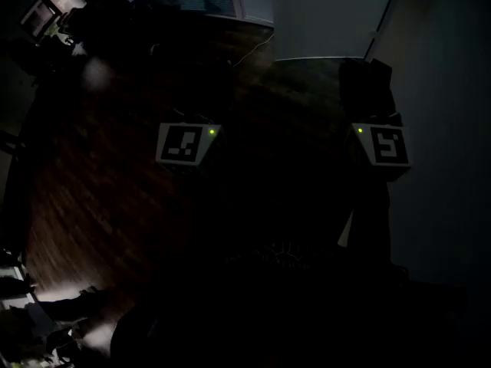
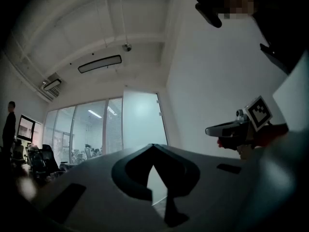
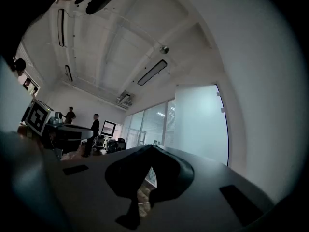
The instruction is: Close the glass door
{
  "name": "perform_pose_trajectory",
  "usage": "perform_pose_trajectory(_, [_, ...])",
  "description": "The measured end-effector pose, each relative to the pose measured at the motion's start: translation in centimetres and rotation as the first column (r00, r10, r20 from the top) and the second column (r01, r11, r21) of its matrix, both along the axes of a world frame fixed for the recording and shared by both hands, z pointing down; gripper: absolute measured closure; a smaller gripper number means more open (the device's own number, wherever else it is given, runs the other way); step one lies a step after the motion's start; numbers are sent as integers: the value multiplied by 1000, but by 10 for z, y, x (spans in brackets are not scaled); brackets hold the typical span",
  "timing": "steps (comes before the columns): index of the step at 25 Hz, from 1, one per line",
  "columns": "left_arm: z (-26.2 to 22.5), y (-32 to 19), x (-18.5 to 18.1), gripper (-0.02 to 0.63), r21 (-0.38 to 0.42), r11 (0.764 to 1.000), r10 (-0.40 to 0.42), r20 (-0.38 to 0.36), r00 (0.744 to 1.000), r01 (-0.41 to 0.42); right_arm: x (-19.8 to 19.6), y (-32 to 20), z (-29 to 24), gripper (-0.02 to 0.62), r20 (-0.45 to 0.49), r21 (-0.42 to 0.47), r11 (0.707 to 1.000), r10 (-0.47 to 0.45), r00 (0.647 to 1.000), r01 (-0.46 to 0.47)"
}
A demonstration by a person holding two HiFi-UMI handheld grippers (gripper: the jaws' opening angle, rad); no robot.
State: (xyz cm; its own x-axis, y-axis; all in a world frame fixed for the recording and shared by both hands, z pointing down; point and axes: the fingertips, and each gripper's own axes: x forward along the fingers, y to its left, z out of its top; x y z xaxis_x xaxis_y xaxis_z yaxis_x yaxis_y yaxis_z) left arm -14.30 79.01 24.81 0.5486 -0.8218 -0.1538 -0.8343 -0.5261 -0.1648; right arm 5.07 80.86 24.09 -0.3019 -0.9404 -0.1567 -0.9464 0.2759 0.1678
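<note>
The frosted glass door [image 2: 142, 122] stands ahead, hinged beside a white wall; it also shows as a pale panel [image 3: 200, 122] and at the top of the dim head view [image 1: 330, 14]. My left gripper [image 2: 153, 146] is shut with nothing in it, its tips meeting in front of the door and well short of it. My right gripper [image 3: 152, 147] is shut and empty too, equally far from the door. Both are held about level, side by side; their marker cubes [image 1: 188, 146] [image 1: 383, 146] glow in the head view, where the jaws are lost in the dark.
A glass partition with blinds [image 2: 91, 129] runs left of the door. Two people [image 3: 91, 134] stand by a desk and a monitor [image 3: 107, 128]. Office chairs [image 2: 41, 158] stand at the left. A cable [image 1: 253, 52] lies on the wooden floor [image 1: 115, 190].
</note>
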Motion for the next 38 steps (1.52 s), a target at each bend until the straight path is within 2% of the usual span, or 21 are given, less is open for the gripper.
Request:
perform_pose_trajectory(12, [-4,2,3,604,14,1000,9,9,1000,-9,4,1,0,594,0,-6,1000,4,1000,-4])
perform_pose_trajectory(18, [-3,2,3,604,5,1000,7,5,1000,-7,8,-1,3,593,51,-29,1000,-5,999,6])
perform_pose_trajectory(24, [0,1,4,604,4,1000,11,11,1000,-11,9,-6,9,592,51,-46,999,-7,999,9])
perform_pose_trajectory(34, [13,-6,22,604,-14,1000,12,8,1000,-12,23,-16,22,592,34,-66,998,-21,999,23])
perform_pose_trajectory(38, [19,-11,34,604,-19,1000,7,11,1000,-7,35,-22,29,592,55,-79,996,-29,998,33])
